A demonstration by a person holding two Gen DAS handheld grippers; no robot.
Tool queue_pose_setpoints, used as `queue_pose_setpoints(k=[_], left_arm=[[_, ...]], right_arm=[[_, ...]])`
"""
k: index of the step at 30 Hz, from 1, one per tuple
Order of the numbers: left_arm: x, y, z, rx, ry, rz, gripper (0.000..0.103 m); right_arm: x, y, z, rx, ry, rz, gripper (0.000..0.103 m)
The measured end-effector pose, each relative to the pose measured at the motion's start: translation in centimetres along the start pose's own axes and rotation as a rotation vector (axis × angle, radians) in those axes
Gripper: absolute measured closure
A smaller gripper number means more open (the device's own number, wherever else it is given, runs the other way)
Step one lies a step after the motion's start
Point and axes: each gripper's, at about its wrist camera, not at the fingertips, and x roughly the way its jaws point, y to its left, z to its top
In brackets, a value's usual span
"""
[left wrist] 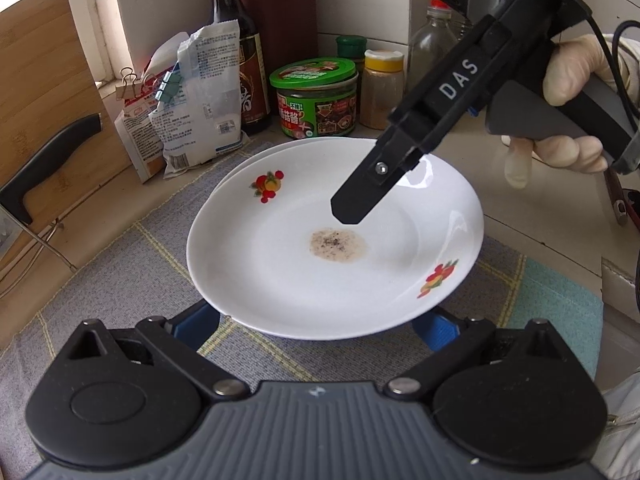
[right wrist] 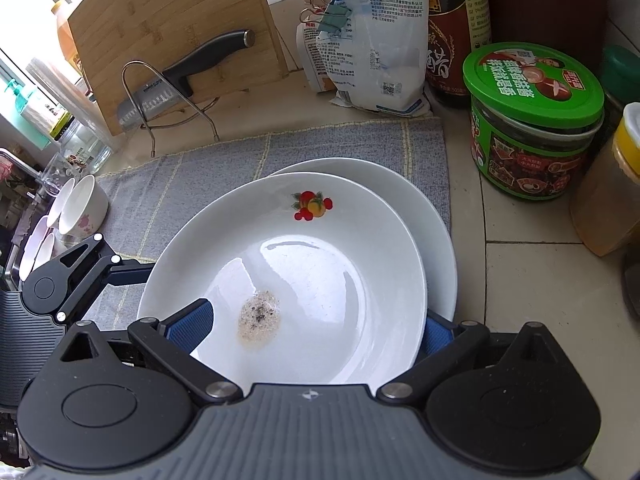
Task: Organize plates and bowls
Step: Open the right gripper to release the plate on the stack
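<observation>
The left gripper (left wrist: 316,316) is spread wide, one pad on each side of the near rim of the top plate (left wrist: 280,264), not clamping it. That plate sits on a second plate (right wrist: 420,216), offset toward the tool, on the mat (left wrist: 120,260). The right gripper (right wrist: 316,332) is also splayed, its left pad over the plate's bowl, its right pad outside the rim; the left is judged better placed to grasp.
</observation>
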Motion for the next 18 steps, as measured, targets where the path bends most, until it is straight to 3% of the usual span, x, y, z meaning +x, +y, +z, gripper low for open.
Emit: queue_pose_setpoints(k=[18], left_arm=[[-0.3,-0.5,0.2,-0.009,-0.034,0.032,0.001]], right_arm=[[-1.1,0.5,-0.8,-0.025,-0.012,-0.04,0.0]])
